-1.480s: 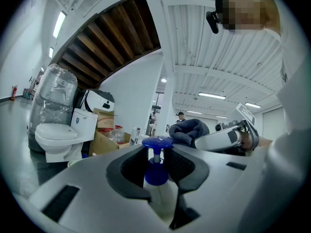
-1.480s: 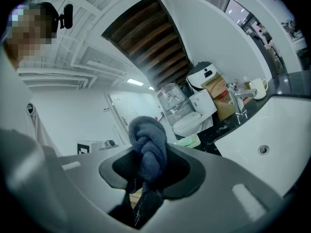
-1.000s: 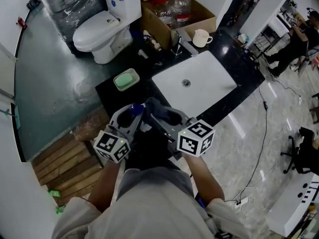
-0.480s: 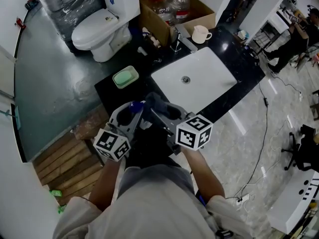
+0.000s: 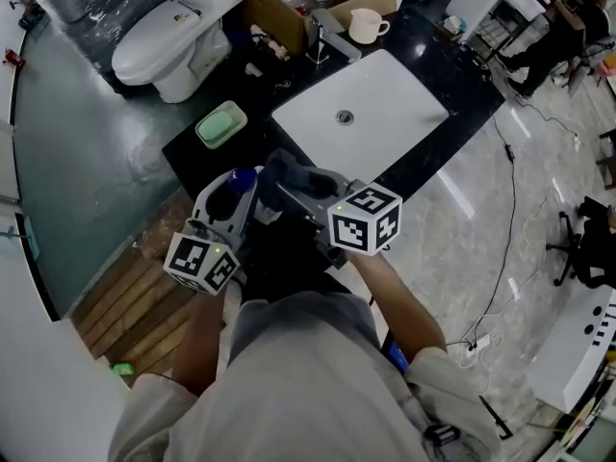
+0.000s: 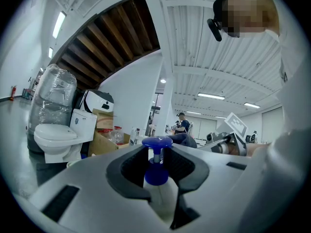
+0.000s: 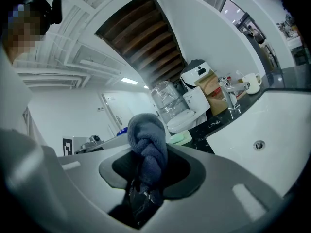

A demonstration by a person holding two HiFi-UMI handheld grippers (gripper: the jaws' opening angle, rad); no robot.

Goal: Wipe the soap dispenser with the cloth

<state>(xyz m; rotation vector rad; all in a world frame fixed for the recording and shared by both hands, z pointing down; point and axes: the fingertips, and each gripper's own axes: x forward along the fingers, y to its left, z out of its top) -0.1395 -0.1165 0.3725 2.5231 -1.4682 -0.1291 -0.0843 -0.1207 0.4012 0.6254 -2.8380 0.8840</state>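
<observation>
Left tongs (image 6: 156, 165) clenched on the dispenser (image 6: 163, 199): white body pinched between the dark pads, blue pump head standing upright above them. Right tongs (image 7: 147, 176) clenched on the cloth (image 7: 147, 147), a dark grey-blue wad bunched and twisted, its rounded end sticking out past the jaw tips. In the head view both tongs sit close together in front of the person's body, over the near left end of the black bench (image 5: 189, 154), tips pointing toward the far side. Cloth lies just right of the pump head, at about the same height; contact between the two cannot be told from any view. Whether the dispenser's base rests on the bench is hidden by the tongs. On the bench: white sink (image 5: 390, 99) set in the middle, green soap dish (image 5: 220, 124) to its left, tap (image 5: 325, 33) at the far edge, white cup (image 5: 363, 25) just right of the tap. Beyond the bench: a cardboard box (image 5: 262, 6) and, further left, a white toilet (image 5: 159, 44) on the grey-green floor. Wooden slats (image 5: 120, 306) lie on the floor, near left.
</observation>
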